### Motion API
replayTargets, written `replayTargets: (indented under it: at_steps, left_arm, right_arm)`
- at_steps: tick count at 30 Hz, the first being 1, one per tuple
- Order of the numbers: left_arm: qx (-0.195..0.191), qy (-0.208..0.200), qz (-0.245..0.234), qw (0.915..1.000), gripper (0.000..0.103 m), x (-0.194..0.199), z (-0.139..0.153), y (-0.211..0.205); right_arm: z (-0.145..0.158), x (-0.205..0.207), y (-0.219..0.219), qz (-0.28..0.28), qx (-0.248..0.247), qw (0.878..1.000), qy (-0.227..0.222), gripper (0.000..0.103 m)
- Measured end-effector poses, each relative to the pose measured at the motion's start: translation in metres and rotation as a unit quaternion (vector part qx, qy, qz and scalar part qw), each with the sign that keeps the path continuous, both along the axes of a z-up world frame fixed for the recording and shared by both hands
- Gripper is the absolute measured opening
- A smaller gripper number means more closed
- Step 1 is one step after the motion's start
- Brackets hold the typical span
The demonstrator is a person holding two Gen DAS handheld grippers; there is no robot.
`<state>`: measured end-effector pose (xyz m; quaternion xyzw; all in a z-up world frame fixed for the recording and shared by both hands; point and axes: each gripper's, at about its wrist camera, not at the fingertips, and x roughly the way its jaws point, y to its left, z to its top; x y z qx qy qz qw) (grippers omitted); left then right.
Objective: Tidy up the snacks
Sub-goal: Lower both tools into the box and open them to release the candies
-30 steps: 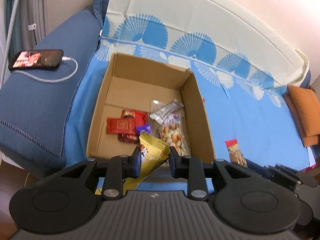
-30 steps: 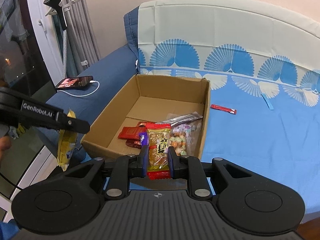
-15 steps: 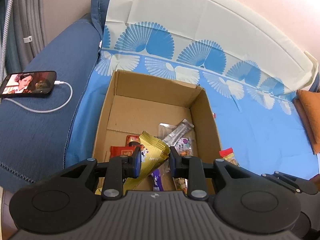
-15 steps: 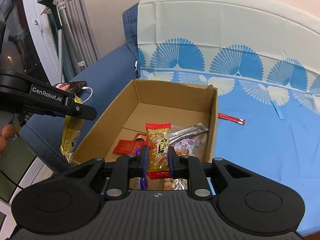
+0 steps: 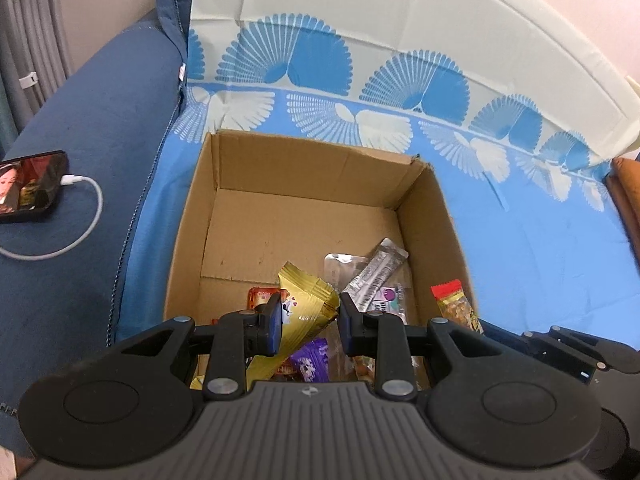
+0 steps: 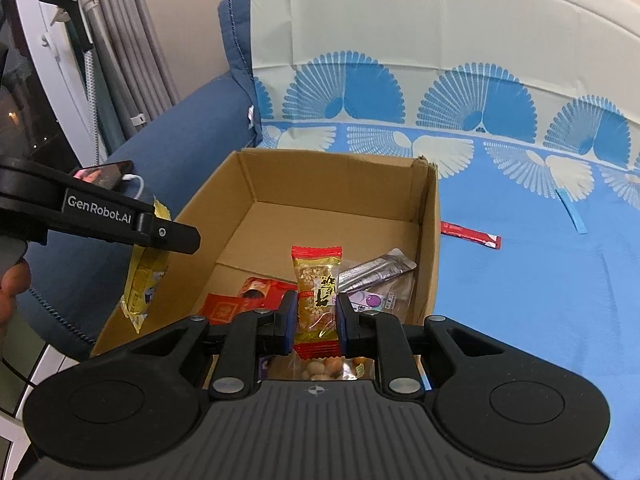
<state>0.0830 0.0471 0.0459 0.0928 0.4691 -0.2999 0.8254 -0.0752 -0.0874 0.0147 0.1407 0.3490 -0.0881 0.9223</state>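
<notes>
Above the near end of the cardboard box (image 5: 308, 216), the left tool (image 5: 308, 320) clamps a gold snack packet (image 5: 306, 304) while the right tool (image 6: 316, 312) clamps a red-ended peanut bar (image 6: 317, 284).

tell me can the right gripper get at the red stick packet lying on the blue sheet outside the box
Probably not as things stand: the right gripper is shut on a peanut bar, and the cardboard box wall stands between it and the red stick packet.

We count: cardboard box (image 5: 304, 168) 1 | grippers 2, left gripper (image 5: 308, 322), right gripper (image 6: 317, 314) | gold snack packet (image 5: 308, 304) 1 | peanut bar packet (image 6: 318, 288) 1 | silver stick sachet (image 6: 380, 270) 1 | red packets (image 6: 244, 300) in box 2 | red stick sachet (image 6: 472, 235) on sheet 1 | phone (image 5: 28, 186) 1
</notes>
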Motion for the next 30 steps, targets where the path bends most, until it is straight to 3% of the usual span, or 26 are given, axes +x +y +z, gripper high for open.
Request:
replayTargets:
  at_steps: [18,19,20,21,22,23,24,26,30]
  left_arm:
    - [0.042,0.021,-0.002,0.9989,0.032,0.029,-0.045,-0.022]
    - [0.045,0.023,-0.001,0.9987,0.035,0.029,-0.046,-0.022]
    - [0.049,0.022,0.004,0.9985,0.048,0.03,-0.045,-0.021]
    - [0.052,0.016,0.013,0.9984,0.074,0.03,-0.043,-0.019]
    - [0.052,0.006,0.018,0.9984,0.089,0.028,-0.04,-0.017]
    - [0.05,-0.006,0.022,0.9985,0.102,0.026,-0.035,-0.013]
    - [0.043,-0.023,0.025,0.9985,0.103,0.021,-0.03,-0.008]
    - [0.05,-0.038,0.02,0.9978,0.103,0.011,-0.024,-0.002]
    - [0.07,-0.025,0.023,0.997,0.103,-0.013,-0.025,0.015]
  right_arm:
    - [-0.036,0.036,-0.01,0.008,0.017,0.999,0.036,0.022]
    - [-0.036,0.037,-0.01,0.008,0.017,0.999,0.037,0.023]
    - [-0.035,0.039,-0.011,0.005,0.015,0.999,0.037,0.024]
    - [-0.034,0.039,-0.011,0.002,0.013,0.999,0.037,0.033]
    - [-0.031,0.038,-0.011,-0.001,0.012,0.999,0.037,0.042]
    - [-0.028,0.037,-0.011,-0.003,0.011,0.999,0.034,0.063]
    - [-0.024,0.034,-0.011,-0.005,0.008,1.0,0.03,0.075]
    - [-0.015,0.027,-0.006,0.008,-0.004,1.0,0.021,0.076]
    - [-0.003,0.006,0.009,0.029,-0.023,0.999,0.021,0.082]
